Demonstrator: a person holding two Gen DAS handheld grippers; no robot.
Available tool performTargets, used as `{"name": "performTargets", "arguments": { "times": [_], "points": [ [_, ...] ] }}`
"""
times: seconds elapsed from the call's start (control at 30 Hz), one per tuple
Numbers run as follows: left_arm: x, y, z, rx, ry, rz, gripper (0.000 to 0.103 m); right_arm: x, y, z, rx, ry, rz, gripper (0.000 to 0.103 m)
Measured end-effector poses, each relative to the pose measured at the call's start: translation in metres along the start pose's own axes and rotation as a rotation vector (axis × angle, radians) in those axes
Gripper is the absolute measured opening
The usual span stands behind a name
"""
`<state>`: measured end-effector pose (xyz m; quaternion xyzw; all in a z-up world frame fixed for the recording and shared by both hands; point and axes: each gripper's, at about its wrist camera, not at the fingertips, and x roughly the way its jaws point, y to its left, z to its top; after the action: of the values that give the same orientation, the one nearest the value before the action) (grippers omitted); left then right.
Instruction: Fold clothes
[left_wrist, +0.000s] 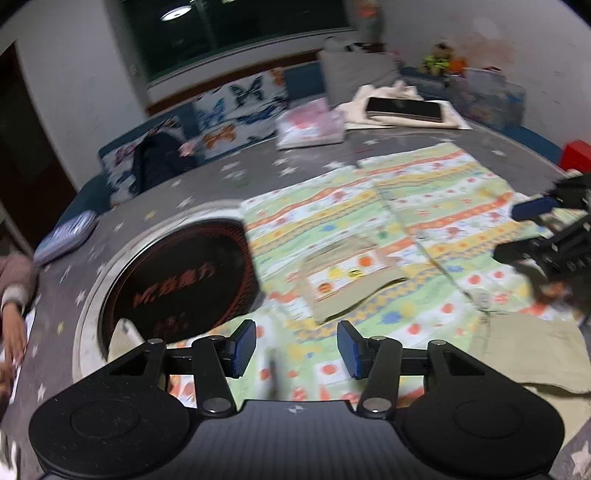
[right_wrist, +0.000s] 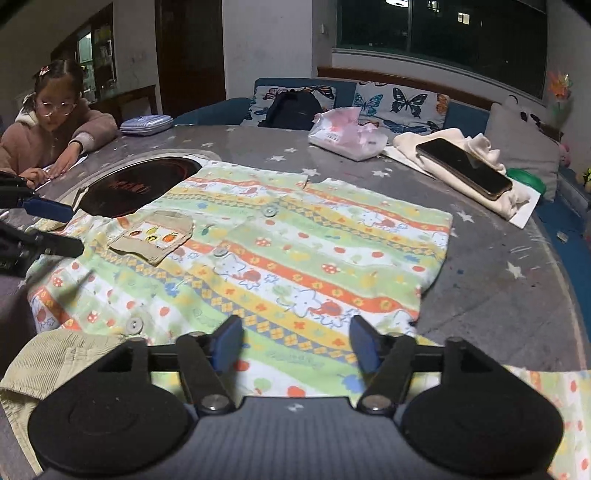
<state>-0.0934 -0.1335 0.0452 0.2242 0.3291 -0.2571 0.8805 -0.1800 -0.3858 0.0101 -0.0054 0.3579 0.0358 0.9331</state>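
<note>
Right wrist view: shirt (right_wrist: 258, 258) spread flat on table (right_wrist: 498, 266) for folding, right claw (right_wrist: 295, 341) and left claw (right_wrist: 62, 225) both gaping, empty.

Home dining nook: butterfly cushions (right_wrist: 400, 101) on blue bench sofa (right_wrist: 467, 114), hotpot burner (right_wrist: 138, 186) in table (right_wrist: 498, 280), kid (right_wrist: 55, 125) sitting there.

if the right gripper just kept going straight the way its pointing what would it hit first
Most likely the shirt: the open right gripper points down and forward over its striped front, nothing between. Depth is unclear, so the exact spot is a guess.
</note>
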Motion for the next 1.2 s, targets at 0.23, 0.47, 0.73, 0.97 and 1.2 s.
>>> {"name": "performTargets", "arguments": {
  "times": [0.23,0.47,0.73,0.97,1.2],
  "points": [
    [0.008,0.014,-0.005,-0.036,0.035,0.067,0.052,0.003,0.006,-0.002,-0.001,0.0,0.019,0.093],
    [0.013,0.04,-0.014,-0.096,0.062,0.134,0.052,0.008,0.012,-0.002,-0.001,0.019,0.019,0.103],
    [0.024,0.066,-0.023,-0.148,0.101,0.2,0.041,0.008,0.013,-0.002,0.001,0.021,0.013,0.103],
    [0.035,0.084,-0.03,-0.204,0.124,0.201,0.016,0.008,0.013,-0.002,0.0,0.018,0.011,0.103],
    [0.018,0.091,-0.024,-0.279,0.079,0.119,0.007,0.008,0.014,-0.003,0.003,0.012,0.006,0.103]
  ]
}}
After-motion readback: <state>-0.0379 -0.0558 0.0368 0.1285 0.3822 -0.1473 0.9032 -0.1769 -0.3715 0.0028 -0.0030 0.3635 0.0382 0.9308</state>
